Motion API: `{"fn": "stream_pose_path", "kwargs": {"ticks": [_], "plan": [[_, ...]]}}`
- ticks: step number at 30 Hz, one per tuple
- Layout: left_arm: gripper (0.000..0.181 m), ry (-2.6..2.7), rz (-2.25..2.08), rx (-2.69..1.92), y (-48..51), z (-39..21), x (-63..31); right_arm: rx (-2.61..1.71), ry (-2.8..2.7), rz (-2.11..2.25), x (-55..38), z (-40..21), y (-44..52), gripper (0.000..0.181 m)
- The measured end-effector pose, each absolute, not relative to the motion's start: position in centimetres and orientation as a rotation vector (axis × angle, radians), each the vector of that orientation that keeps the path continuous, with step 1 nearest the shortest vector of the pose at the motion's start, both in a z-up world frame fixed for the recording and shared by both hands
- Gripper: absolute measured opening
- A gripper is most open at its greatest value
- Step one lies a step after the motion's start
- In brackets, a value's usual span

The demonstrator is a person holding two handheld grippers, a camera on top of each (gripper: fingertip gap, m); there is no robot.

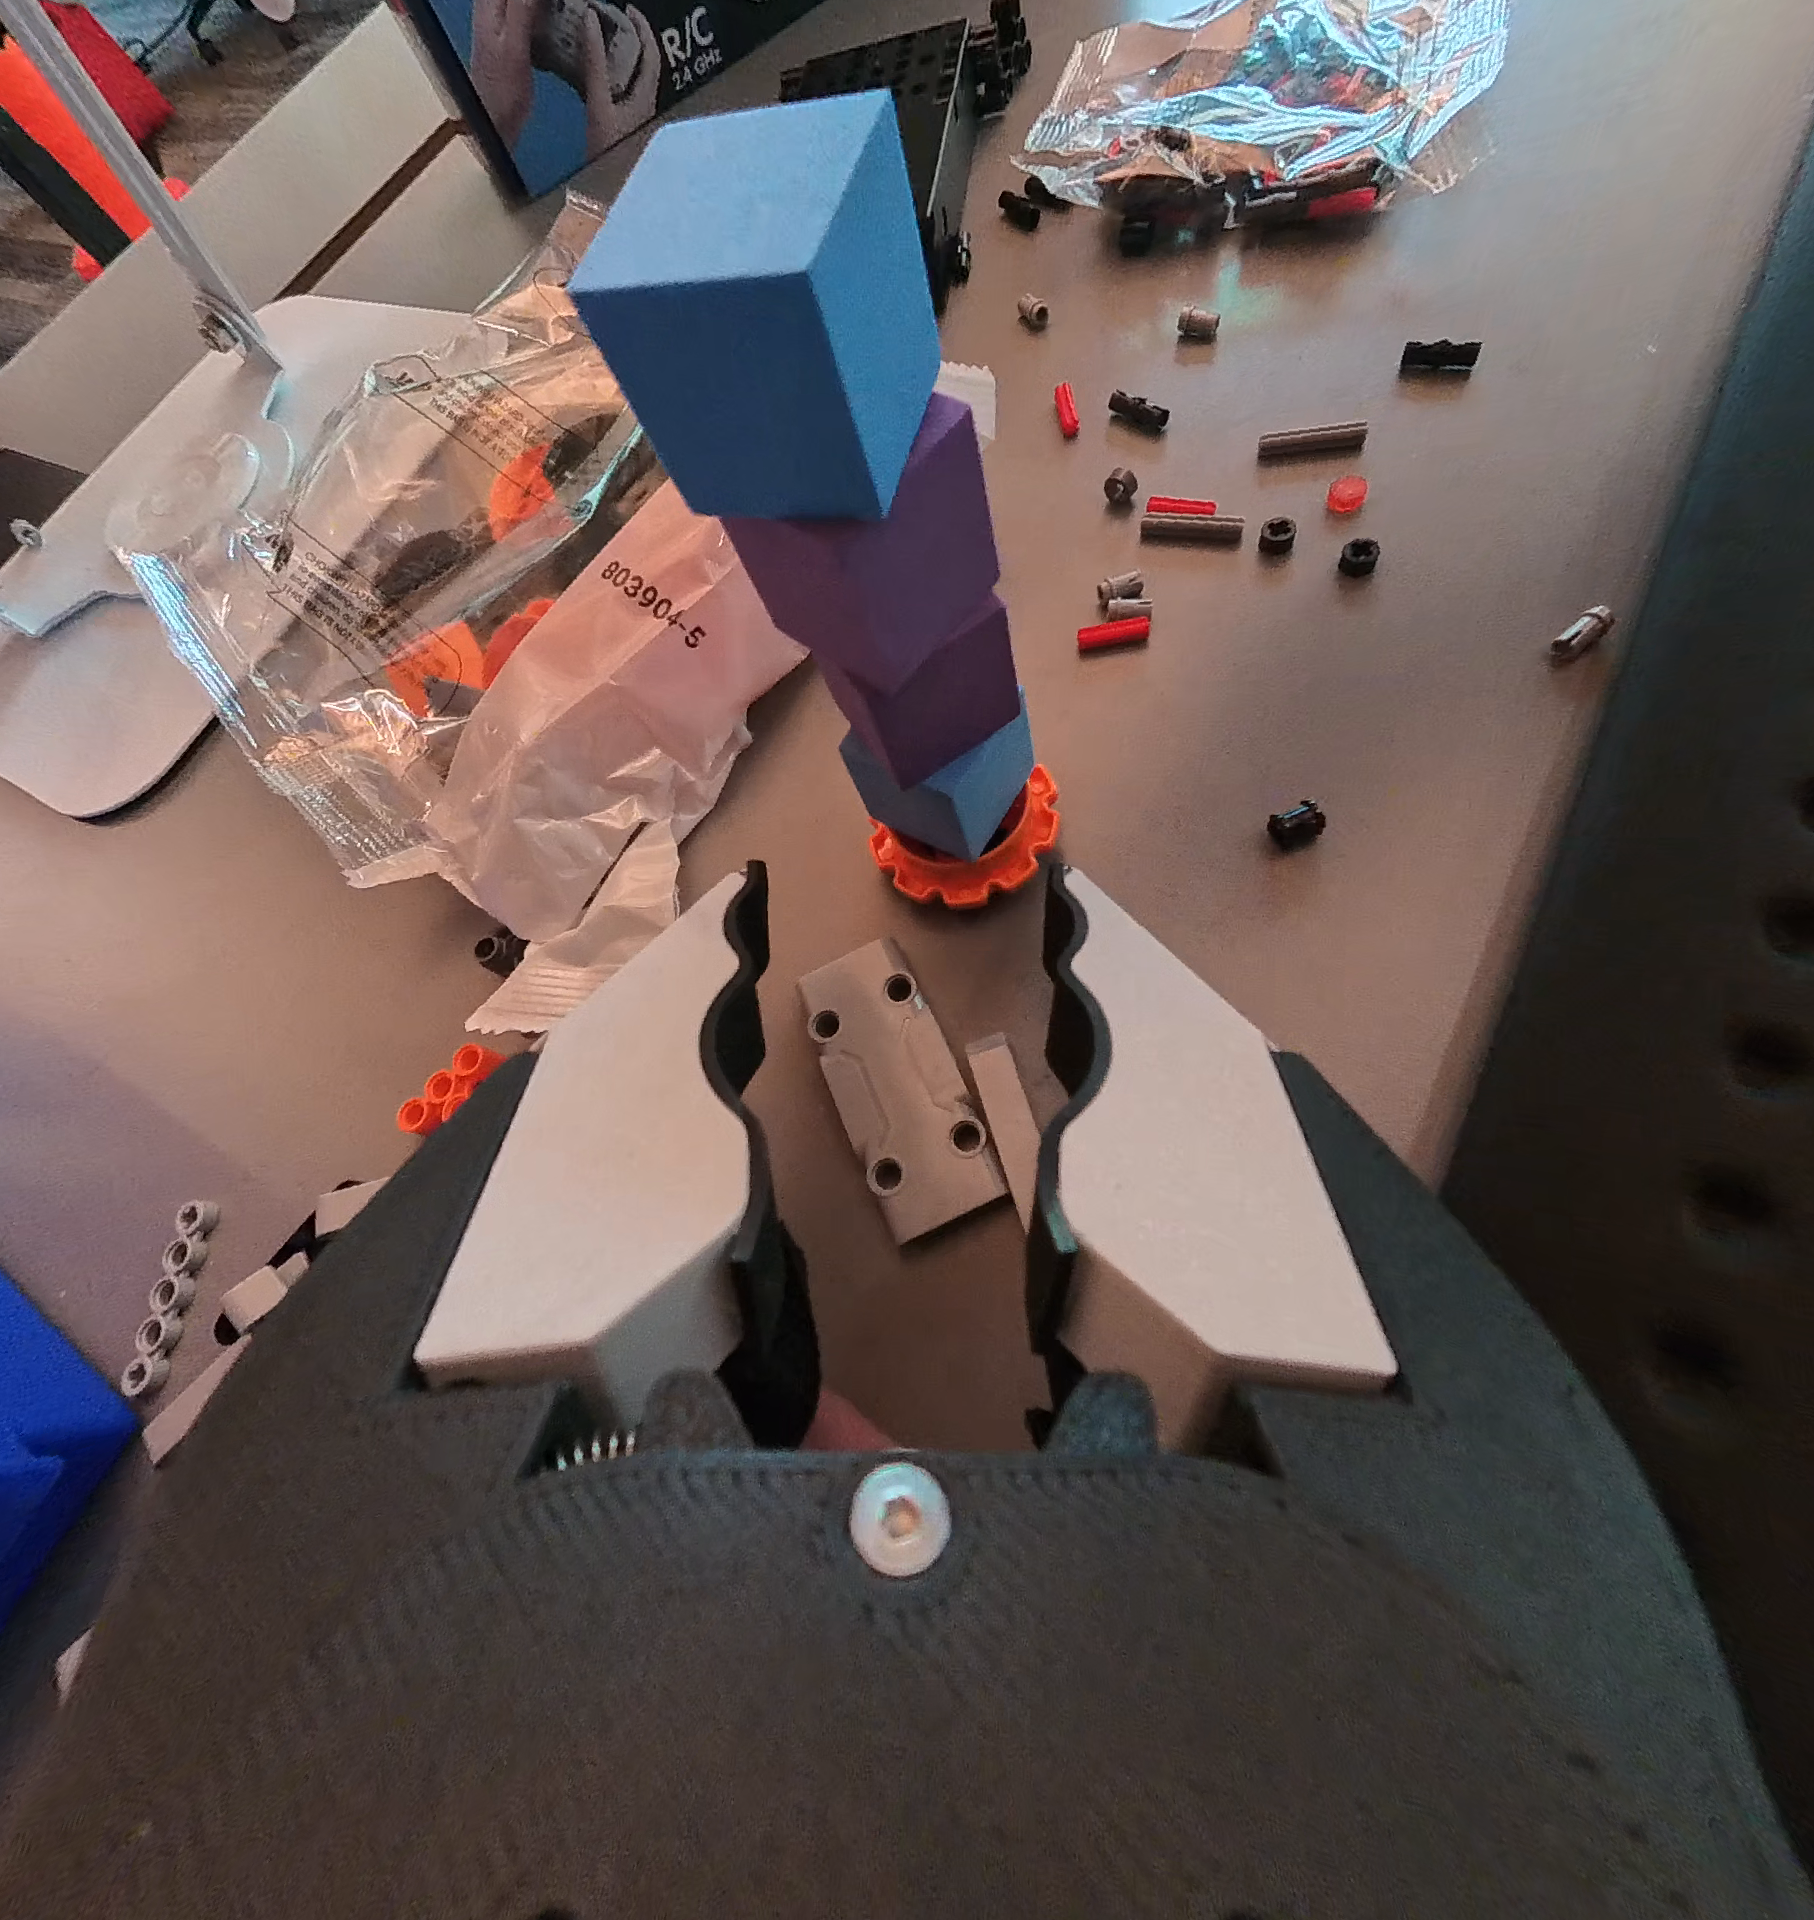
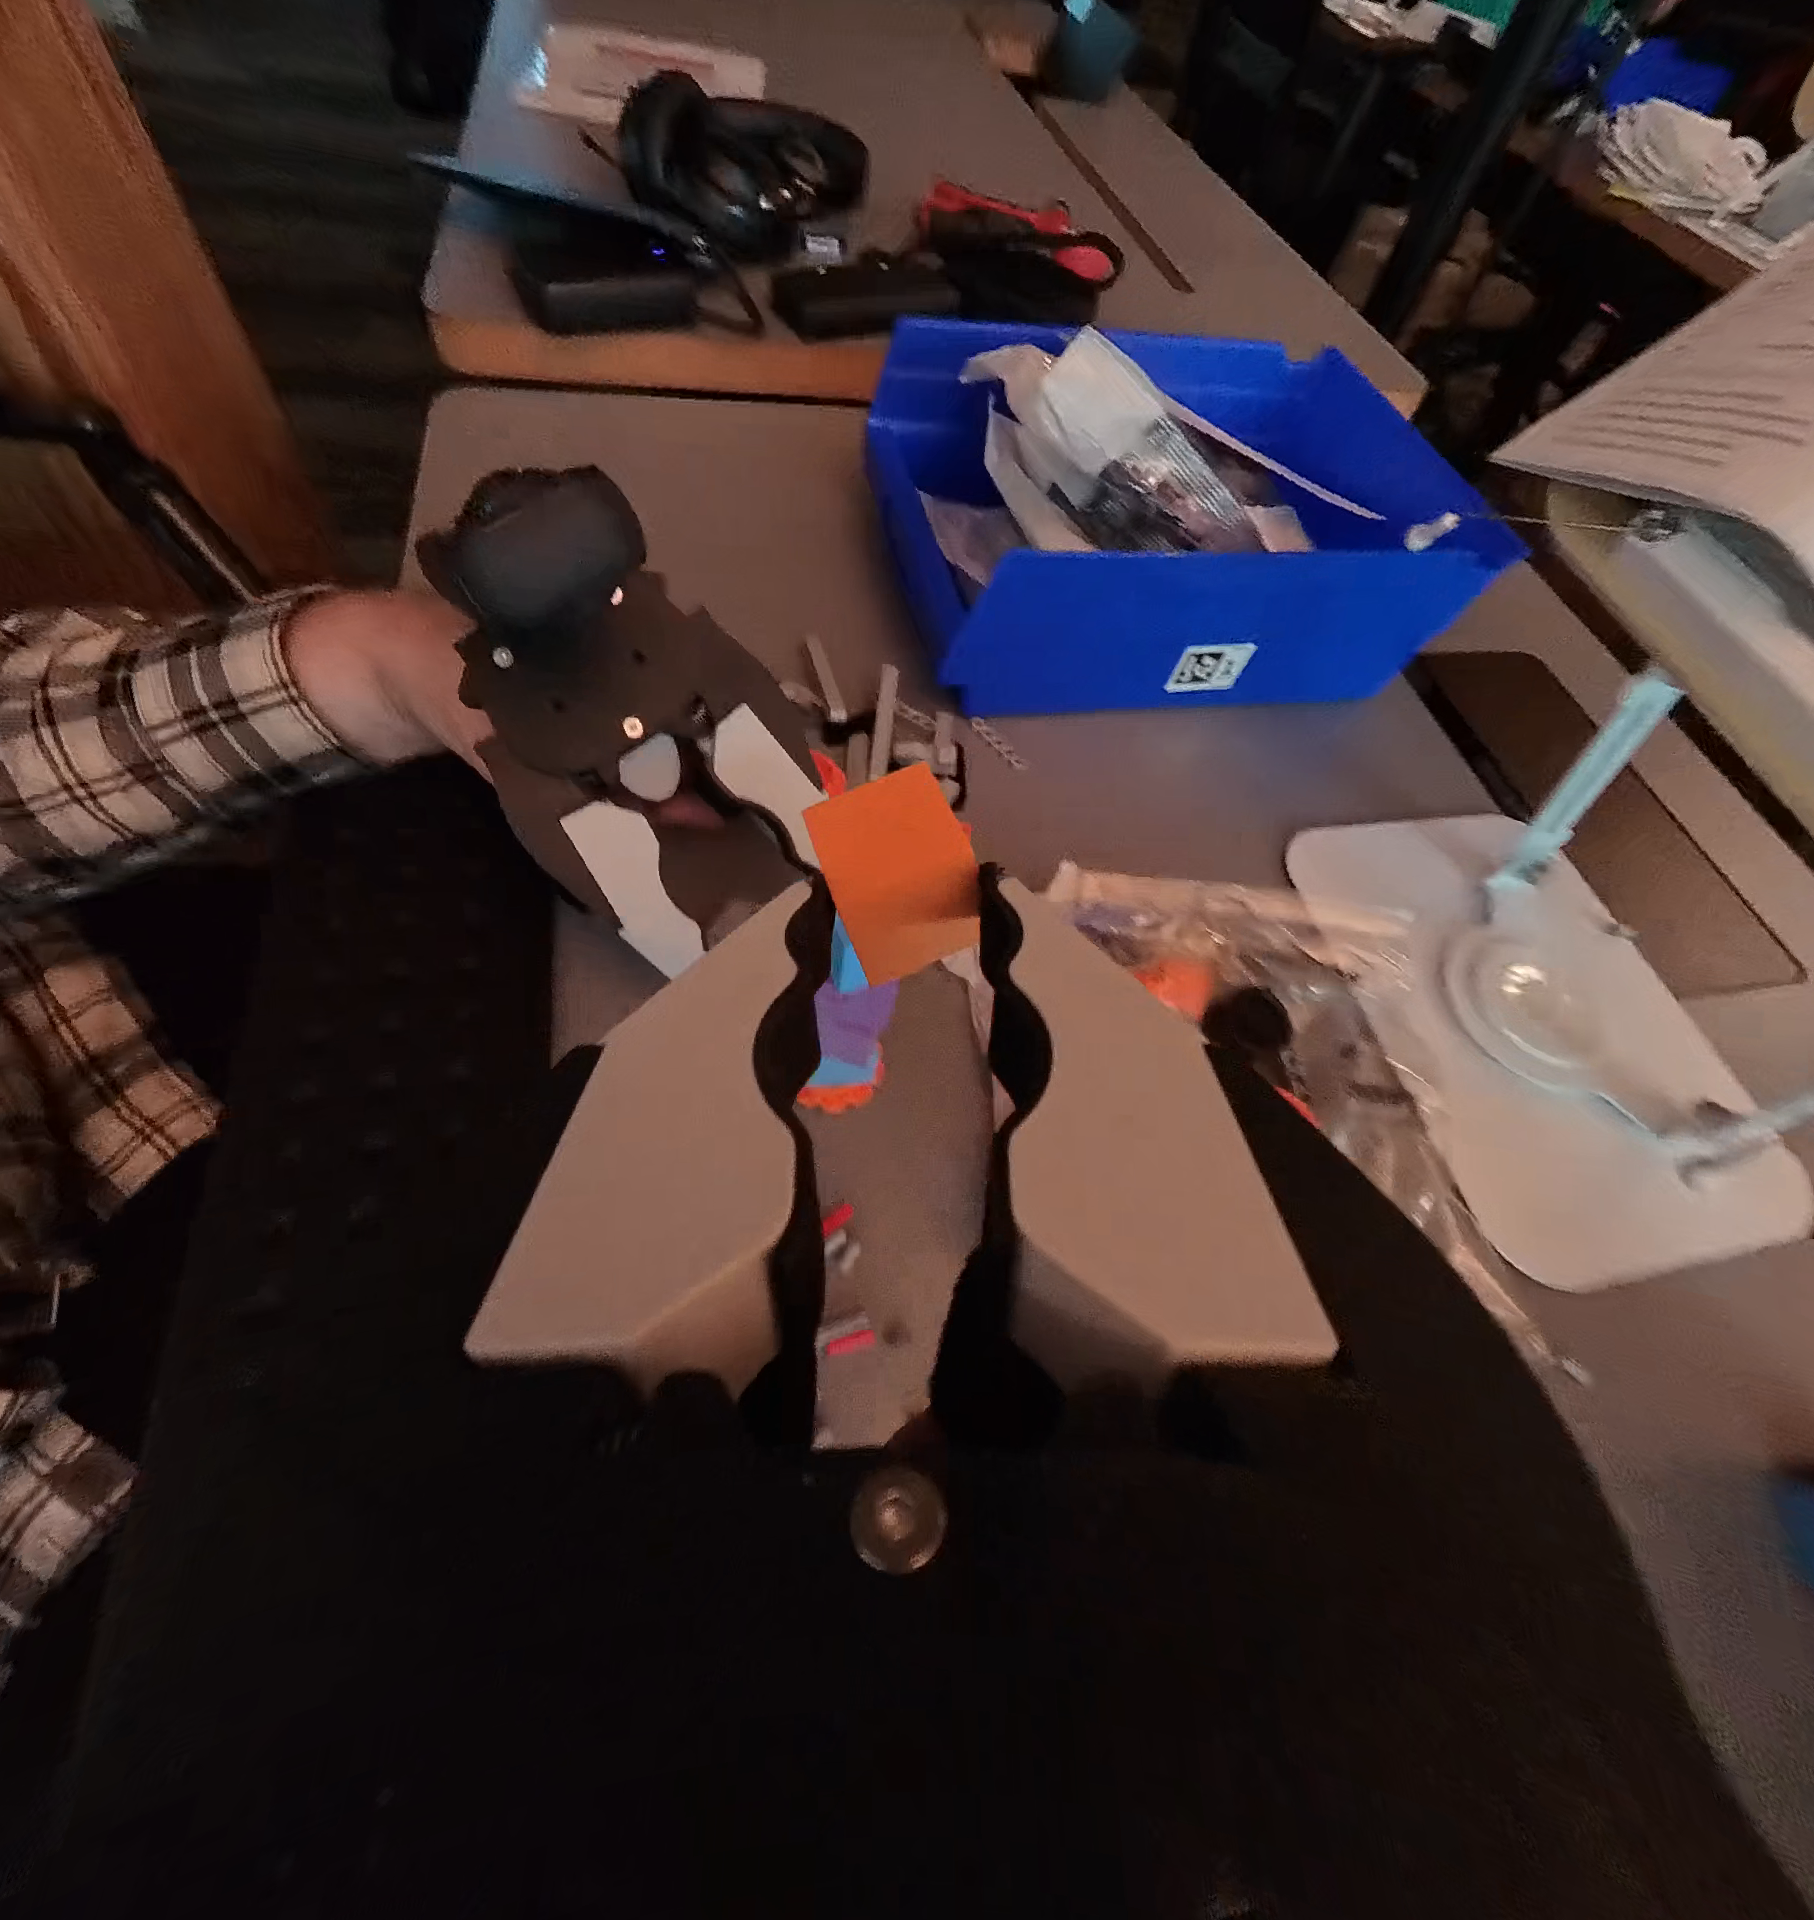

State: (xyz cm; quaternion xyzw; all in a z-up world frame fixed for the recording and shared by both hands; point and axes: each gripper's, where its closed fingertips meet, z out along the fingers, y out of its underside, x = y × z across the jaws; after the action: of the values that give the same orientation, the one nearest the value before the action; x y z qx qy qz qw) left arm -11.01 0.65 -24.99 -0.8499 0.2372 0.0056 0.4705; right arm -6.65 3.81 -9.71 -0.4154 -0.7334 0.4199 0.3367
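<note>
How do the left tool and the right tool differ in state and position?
The left tool is open and empty; the right tool is shut on an orange block. The left tool sits low by the base of the block tower; the right tool is above its top. Both have pale fingers with wavy black pads.

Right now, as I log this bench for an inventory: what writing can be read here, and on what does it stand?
I do not copy writing out; these things bear it.
Dark blue carton: white lettering.
White paper bag: a black printed number.
Clear plastic bag: blocks of small print.
Blue bin: a square coded sticker.
White printed sheet: too blurred to read.
</note>
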Motion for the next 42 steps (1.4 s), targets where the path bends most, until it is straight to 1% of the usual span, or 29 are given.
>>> {"fn": "stream_pose_path", "kwargs": {"ticks": [8,19,23,26,27,30,33,36,39,42], "plan": [[0.052,0.584,0.001,-2.080,0.6,-25.0,-10.9,-1.147,-1.916,1.238,-9.7,-12.7,2.4,0.027],[0.052,0.592,-0.007,-2.085,0.6,-25.1,-10.8,-1.188,-1.929,1.348,-10.2,-14.4,1.8,0.027],[0.052,0.592,-0.007,-2.086,0.6,-25.1,-10.8,-1.201,-1.916,1.342,-9.9,-14.1,2.3,0.038],[0.052,0.590,-0.009,-2.082,0.6,-25.0,-10.8,-1.214,-1.869,1.297,-8.3,-12.7,3.7,0.046],[0.053,0.590,-0.009,-2.080,0.6,-25.0,-10.8,-1.207,-1.846,1.269,-7.3,-11.9,4.3,0.046],[0.054,0.593,-0.010,-2.080,0.5,-25.0,-10.7,-1.244,-1.777,1.022,-2.8,-10.2,8.0,0.049],[0.054,0.596,0.001,-2.091,0.5,-25.2,-10.8,-1.352,-1.688,0.678,4.6,-8.9,13.7,0.050],[0.054,0.597,0.005,-2.096,0.5,-25.3,-10.8,-1.530,-1.588,0.335,14.7,-8.6,20.2,0.053],[0.054,0.596,0.009,-2.095,0.5,-25.2,-10.9,-1.751,-1.432,-0.002,26.7,-8.9,26.9,0.053],[0.054,0.592,0.013,-2.093,0.4,-25.2,-10.9,-1.992,-1.288,-0.126,37.8,-10.4,30.4,0.053]]}}
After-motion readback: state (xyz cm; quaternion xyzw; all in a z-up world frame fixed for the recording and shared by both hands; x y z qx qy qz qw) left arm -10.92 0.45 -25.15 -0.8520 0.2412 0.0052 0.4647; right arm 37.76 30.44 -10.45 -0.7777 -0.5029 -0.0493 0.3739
